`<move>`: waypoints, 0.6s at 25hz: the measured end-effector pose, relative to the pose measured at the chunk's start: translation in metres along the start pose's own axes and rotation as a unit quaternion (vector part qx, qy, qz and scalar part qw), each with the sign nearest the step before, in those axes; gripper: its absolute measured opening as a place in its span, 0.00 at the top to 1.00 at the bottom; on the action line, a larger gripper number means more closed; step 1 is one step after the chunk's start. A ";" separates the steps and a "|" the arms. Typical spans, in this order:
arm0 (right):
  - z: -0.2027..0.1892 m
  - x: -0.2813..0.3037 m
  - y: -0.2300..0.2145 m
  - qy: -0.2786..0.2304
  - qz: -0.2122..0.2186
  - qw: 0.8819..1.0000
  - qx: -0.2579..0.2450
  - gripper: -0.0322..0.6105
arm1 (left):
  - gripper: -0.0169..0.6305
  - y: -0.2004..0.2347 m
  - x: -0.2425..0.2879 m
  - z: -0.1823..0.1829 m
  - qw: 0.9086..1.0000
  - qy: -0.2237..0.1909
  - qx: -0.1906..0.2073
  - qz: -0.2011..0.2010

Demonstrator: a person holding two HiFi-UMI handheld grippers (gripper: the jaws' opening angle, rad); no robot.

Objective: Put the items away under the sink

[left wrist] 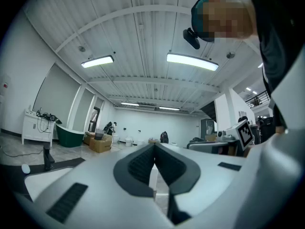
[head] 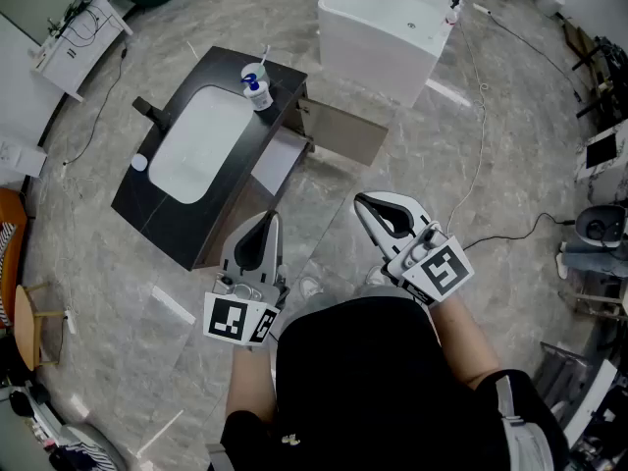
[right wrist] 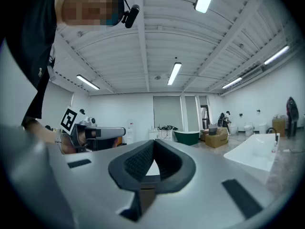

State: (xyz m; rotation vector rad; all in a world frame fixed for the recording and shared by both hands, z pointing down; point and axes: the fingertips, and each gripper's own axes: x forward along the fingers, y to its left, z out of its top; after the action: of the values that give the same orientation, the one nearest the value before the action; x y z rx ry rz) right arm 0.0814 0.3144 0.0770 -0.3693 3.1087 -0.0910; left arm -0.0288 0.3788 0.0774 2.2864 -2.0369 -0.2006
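A black vanity (head: 157,219) with a white sink basin (head: 201,143) stands on the floor ahead of me. On its far corner stand a white cup with a toothbrush (head: 253,70) and a blue-topped pump bottle (head: 261,95). A small white round item (head: 139,163) lies by the black faucet (head: 147,109). The cabinet door (head: 343,131) under the sink hangs open. My left gripper (head: 270,220) and right gripper (head: 363,202) are held in front of my body, short of the vanity. Both are shut and hold nothing. In both gripper views the pads (left wrist: 143,163) (right wrist: 141,160) meet.
A white freestanding tub (head: 388,27) stands behind the vanity. A white cabinet (head: 78,39) is at the far left, a wooden stool (head: 25,317) at the left edge. Cables (head: 479,155) run over the marble floor, and equipment (head: 599,234) crowds the right side.
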 end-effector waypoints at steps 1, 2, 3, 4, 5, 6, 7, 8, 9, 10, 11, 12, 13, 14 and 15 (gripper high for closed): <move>-0.001 0.003 0.002 0.000 0.000 1.000 0.000 0.90 | 0.94 0.003 -0.002 0.000 1.000 0.001 0.007 0.000; -0.002 0.006 0.004 0.001 -0.001 1.000 0.000 0.90 | 0.94 0.006 -0.005 0.000 1.000 0.003 0.014 0.000; -0.003 0.010 0.005 0.002 -0.003 1.000 0.001 0.90 | 0.94 0.009 -0.007 -0.001 1.000 0.006 0.021 0.000; -0.005 0.014 0.006 0.005 -0.006 1.000 0.002 0.90 | 0.94 0.011 -0.009 -0.001 1.000 0.009 0.027 -0.001; -0.006 0.017 0.007 0.007 -0.011 1.000 0.005 0.90 | 0.94 0.014 -0.011 -0.001 0.999 0.013 0.030 -0.003; -0.008 0.021 0.006 0.007 -0.015 1.000 0.010 0.90 | 0.94 0.018 -0.013 -0.002 0.999 0.017 0.031 -0.005; -0.011 0.024 0.006 0.006 -0.020 1.000 0.018 0.90 | 0.94 0.022 -0.016 -0.003 0.999 0.019 0.032 -0.007; -0.014 0.028 0.005 0.006 -0.024 0.999 0.027 0.90 | 0.94 0.027 -0.020 -0.005 0.999 0.022 0.034 -0.008; -0.016 0.033 0.005 0.007 -0.028 0.999 0.035 0.90 | 0.94 0.032 -0.024 -0.007 0.999 0.026 0.036 -0.010; -0.018 0.038 0.005 0.009 -0.034 0.999 0.039 0.90 | 0.94 0.038 -0.028 -0.010 0.999 0.030 0.036 -0.012; -0.021 0.042 0.005 0.012 -0.040 0.998 0.041 0.90 | 0.94 0.044 -0.032 -0.013 0.999 0.033 0.034 -0.014; -0.023 0.045 0.006 0.015 -0.046 0.998 0.040 0.90 | 0.94 0.050 -0.035 -0.016 0.999 0.037 0.031 -0.017; -0.025 0.048 0.007 0.017 -0.051 0.998 0.038 0.90 | 0.94 0.056 -0.039 -0.020 0.999 0.041 0.027 -0.020; -0.027 0.050 0.007 0.018 -0.056 0.998 0.036 0.90 | 0.94 0.062 -0.040 -0.023 0.998 0.045 0.025 -0.021; -0.028 0.052 0.005 0.019 -0.060 0.997 0.034 0.90 | 0.94 0.067 -0.041 -0.026 0.998 0.049 0.024 -0.021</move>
State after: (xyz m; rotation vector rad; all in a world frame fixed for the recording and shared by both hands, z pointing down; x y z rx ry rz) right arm 0.0289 0.3090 0.1044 -0.5587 3.1079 -0.2075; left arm -0.0956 0.4109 0.1144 2.3192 -1.9688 -0.0403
